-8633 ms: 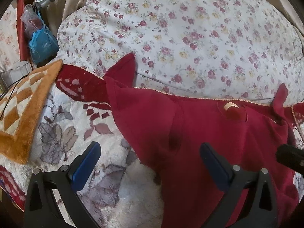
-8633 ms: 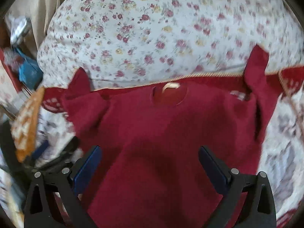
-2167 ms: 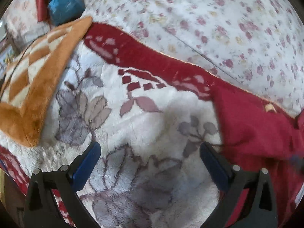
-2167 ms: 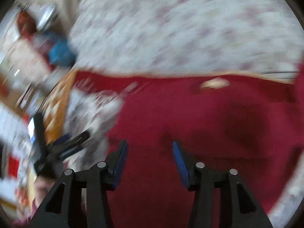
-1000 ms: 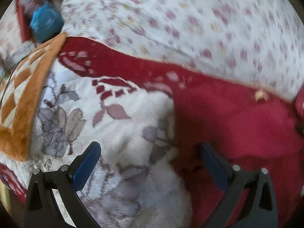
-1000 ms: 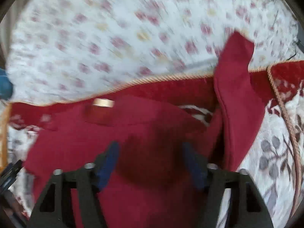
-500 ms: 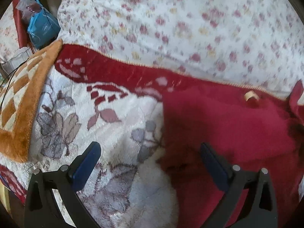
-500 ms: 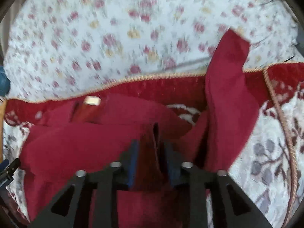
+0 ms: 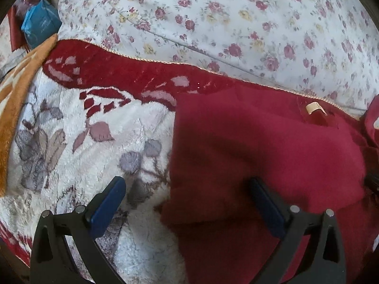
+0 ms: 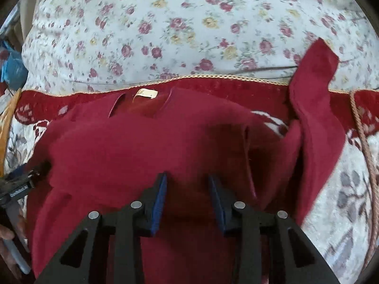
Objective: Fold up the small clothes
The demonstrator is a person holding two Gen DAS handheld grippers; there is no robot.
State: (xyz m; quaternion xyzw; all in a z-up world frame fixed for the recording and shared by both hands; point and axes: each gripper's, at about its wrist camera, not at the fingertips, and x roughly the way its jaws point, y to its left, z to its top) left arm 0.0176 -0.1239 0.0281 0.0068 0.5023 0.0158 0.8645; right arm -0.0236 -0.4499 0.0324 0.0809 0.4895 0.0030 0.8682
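My left gripper is spread wide, its blue-padded fingers far apart and holding nothing; the left finger sits over the fleece blanket and the right finger over the edge of the red shirt. In the left wrist view the shirt fills the lower right of the frame, its straight left side running down the middle, with a folded layer lying on top whose lower edge crosses just ahead of my right finger. A small tan neck label shows at upper right. The blanket is white with grey and mauve leaves and a deep red border along the top; an orange patterned blanket lies at the left edge, a floral quilt fills the top, and a blue bag sits in the upper left corner.

My right gripper is partly open, a narrow gap between its fingers, held low over the middle of the shirt; I cannot tell whether the pads touch cloth. In that view the collar and label lie upper centre, and one sleeve stands up at the right, reaching onto the quilt. My other gripper shows at the left edge, beside the shirt.
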